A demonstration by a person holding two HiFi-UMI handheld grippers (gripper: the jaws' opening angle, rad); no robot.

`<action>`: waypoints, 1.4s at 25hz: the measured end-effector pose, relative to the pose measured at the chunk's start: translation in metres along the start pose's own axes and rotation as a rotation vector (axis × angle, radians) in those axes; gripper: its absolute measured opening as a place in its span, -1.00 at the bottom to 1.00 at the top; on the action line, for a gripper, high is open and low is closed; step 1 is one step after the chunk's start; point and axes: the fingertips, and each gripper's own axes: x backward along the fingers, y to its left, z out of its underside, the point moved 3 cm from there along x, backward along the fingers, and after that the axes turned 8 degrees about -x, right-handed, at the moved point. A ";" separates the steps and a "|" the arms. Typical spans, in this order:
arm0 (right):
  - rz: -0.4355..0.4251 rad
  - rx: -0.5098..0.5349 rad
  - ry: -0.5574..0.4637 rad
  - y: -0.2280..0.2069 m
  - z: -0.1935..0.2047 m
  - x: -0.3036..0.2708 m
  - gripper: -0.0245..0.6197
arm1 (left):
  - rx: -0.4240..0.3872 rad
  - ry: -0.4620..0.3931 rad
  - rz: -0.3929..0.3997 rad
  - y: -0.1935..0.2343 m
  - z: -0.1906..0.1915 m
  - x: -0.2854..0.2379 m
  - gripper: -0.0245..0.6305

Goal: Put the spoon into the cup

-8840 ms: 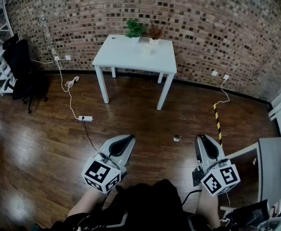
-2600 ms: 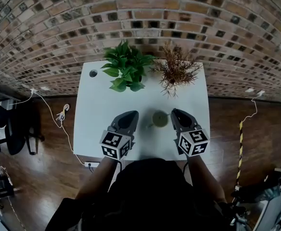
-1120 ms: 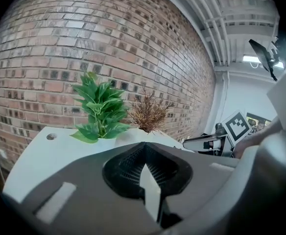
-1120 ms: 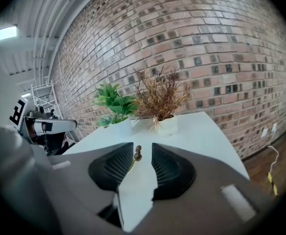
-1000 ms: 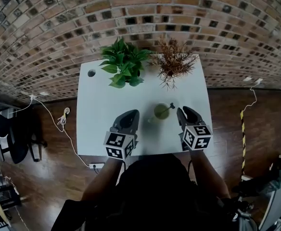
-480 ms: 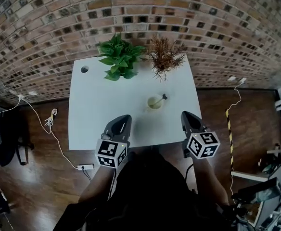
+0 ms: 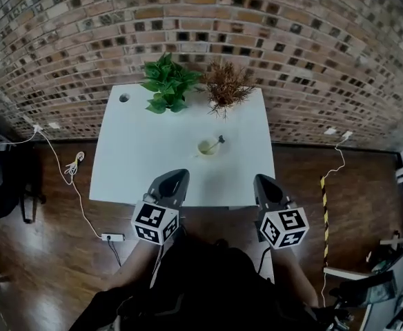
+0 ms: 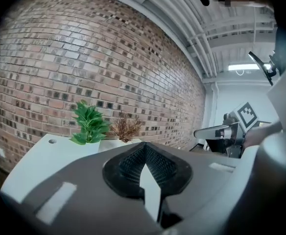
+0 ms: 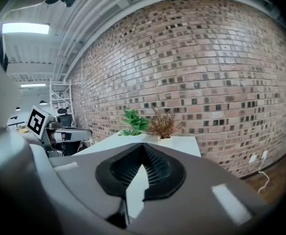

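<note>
spoon (image 7: 216, 143) stands tilted in the cup (image 7: 205, 148). its long axis runs lower left to upper right in the head view. the dark free end pokes out over the cup rim toward the upper right, the other end is down inside. can't tell which end is up. cup sits upright on the white table (image 7: 136, 157), right of centre on the tabletop. it is down-frame of the green plant (image 7: 164, 85) and dried plant (image 7: 225, 85), which stand at the far edge by the brick wall (image 7: 291, 40).

spoon and cup are well apart from both sets of fingers, up-frame and between them. left gripper (image 7: 175, 178) is lower left of the cup, right gripper (image 7: 263, 182) lower right, both over the table's near edge.

left gripper view: ribbed pads (image 8: 130, 163) meet at the tips, nothing between them, touching nothing. right gripper view: pads (image 9: 127, 169) also together at the tips, empty. wood floor (image 7: 43, 254) lies around the table.
</note>
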 end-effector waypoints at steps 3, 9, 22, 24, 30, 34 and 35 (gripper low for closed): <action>-0.069 0.025 -0.019 -0.002 -0.002 0.023 -0.90 | -0.012 0.013 -0.020 -0.029 -0.005 0.004 -0.94; -0.183 0.025 -0.011 -0.026 -0.001 0.054 -0.90 | -0.024 0.022 -0.092 -0.077 -0.013 0.018 -0.94; -0.200 0.008 -0.057 0.015 -0.011 0.081 -0.90 | -0.100 -0.022 -0.035 -0.090 -0.035 0.065 -0.94; -0.175 0.003 -0.061 0.019 -0.013 0.083 -0.90 | -0.092 -0.042 -0.037 -0.083 -0.041 0.074 -0.94; -0.129 -0.003 -0.089 0.024 -0.012 0.099 -0.90 | -0.076 -0.056 -0.054 -0.062 -0.043 0.086 -0.94; -0.083 -0.014 -0.098 0.007 -0.012 0.111 -0.90 | -0.068 -0.096 -0.060 -0.067 -0.050 0.088 -0.94; -0.080 -0.014 -0.102 0.005 -0.013 0.112 -0.90 | -0.077 -0.103 -0.056 -0.068 -0.052 0.089 -0.94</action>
